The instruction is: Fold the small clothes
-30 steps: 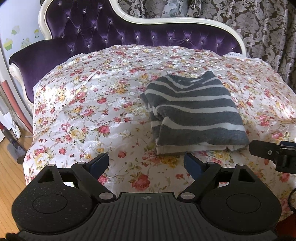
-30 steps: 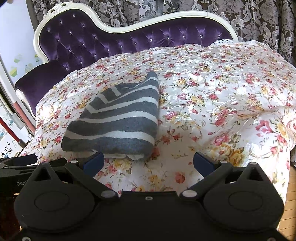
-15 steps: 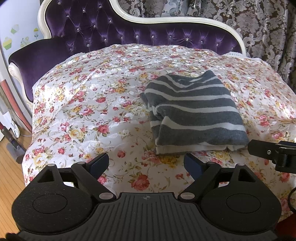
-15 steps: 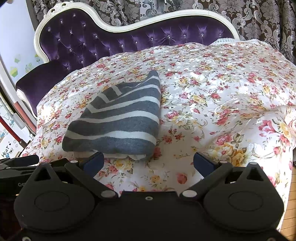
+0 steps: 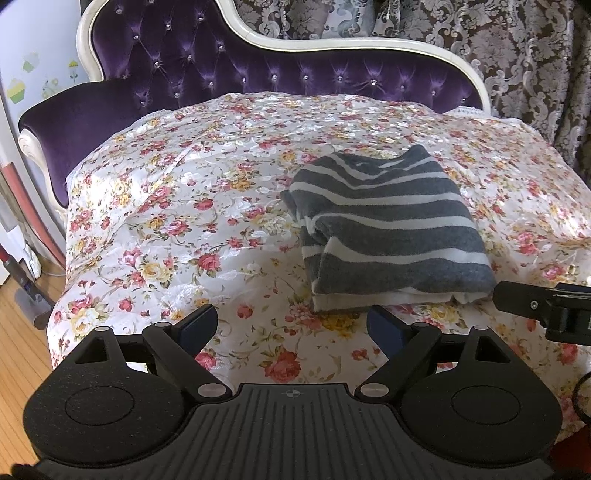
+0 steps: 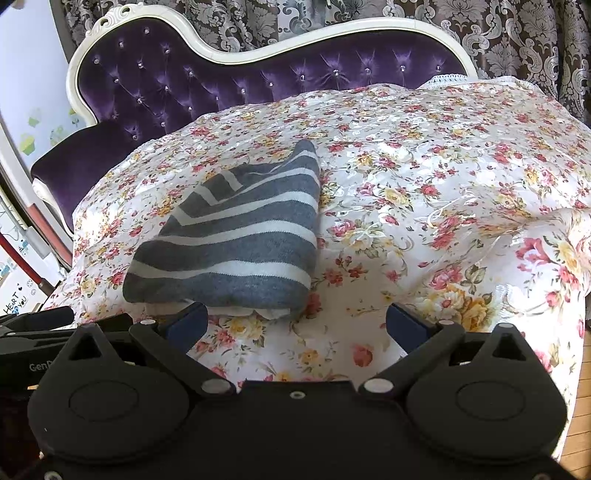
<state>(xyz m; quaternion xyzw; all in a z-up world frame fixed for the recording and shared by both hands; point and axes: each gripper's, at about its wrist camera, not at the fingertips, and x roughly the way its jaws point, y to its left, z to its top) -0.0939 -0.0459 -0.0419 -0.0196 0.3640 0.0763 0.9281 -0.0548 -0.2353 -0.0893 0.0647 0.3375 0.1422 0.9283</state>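
A grey and white striped garment (image 5: 388, 229) lies folded into a compact rectangle on the floral cover (image 5: 184, 221); it also shows in the right wrist view (image 6: 236, 240). My left gripper (image 5: 291, 326) is open and empty, just short of the garment's near edge. My right gripper (image 6: 295, 325) is open and empty, near the garment's near right corner, not touching it. The right gripper's body shows at the left wrist view's right edge (image 5: 546, 306).
The floral cover (image 6: 443, 203) drapes a purple tufted sofa (image 5: 221, 62) with a white frame. Patterned curtains (image 6: 480, 33) hang behind. Wooden floor (image 5: 18, 332) and a vacuum stick lie to the left.
Both grippers have drawn back very slightly from the garment and stay open. The garment has not moved.
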